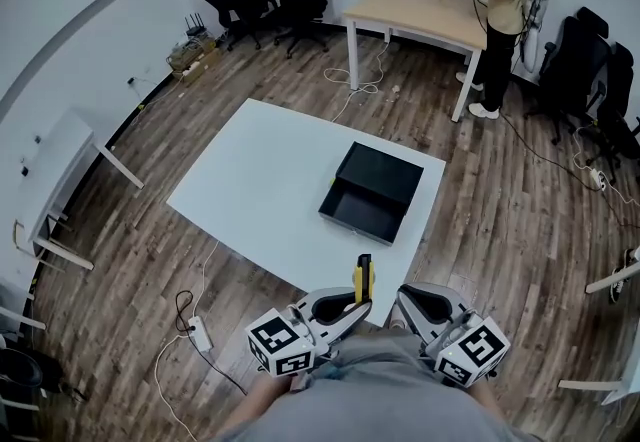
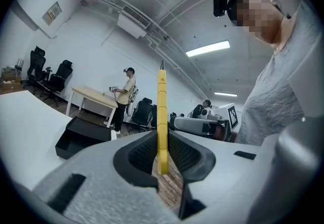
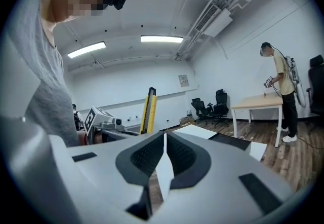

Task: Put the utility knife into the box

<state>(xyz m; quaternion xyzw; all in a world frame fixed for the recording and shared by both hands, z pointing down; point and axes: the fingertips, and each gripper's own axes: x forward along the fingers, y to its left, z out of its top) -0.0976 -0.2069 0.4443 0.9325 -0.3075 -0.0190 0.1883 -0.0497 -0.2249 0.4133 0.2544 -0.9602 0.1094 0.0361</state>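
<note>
1. Plainly, the left gripper (image 2: 162,136) has its 2 jaws pinched on the yellow utility knife (image 2: 161,111), gripping it near its lower end.
2. In the left gripper view the knife stands upright between the dark pads, with its metal tip at the top.
3. In the head view the knife (image 1: 363,280) rises from the left gripper (image 1: 358,308), close to the person's body, just past the near edge of the white table (image 1: 250,180).
4. The right gripper (image 3: 164,137) has its jaws pressed together with nothing between them. It is held beside the left one, and the 2 are apart (image 1: 408,298).
5. The right gripper view shows the knife (image 3: 148,111) to its left, tilted slightly.
6. The black box (image 1: 380,175) sits on the far right part of the table, open side towards the person, well apart from the knife.
7. At the back of the room, another person (image 1: 510,0) stands at a wooden table (image 1: 410,5).
</note>
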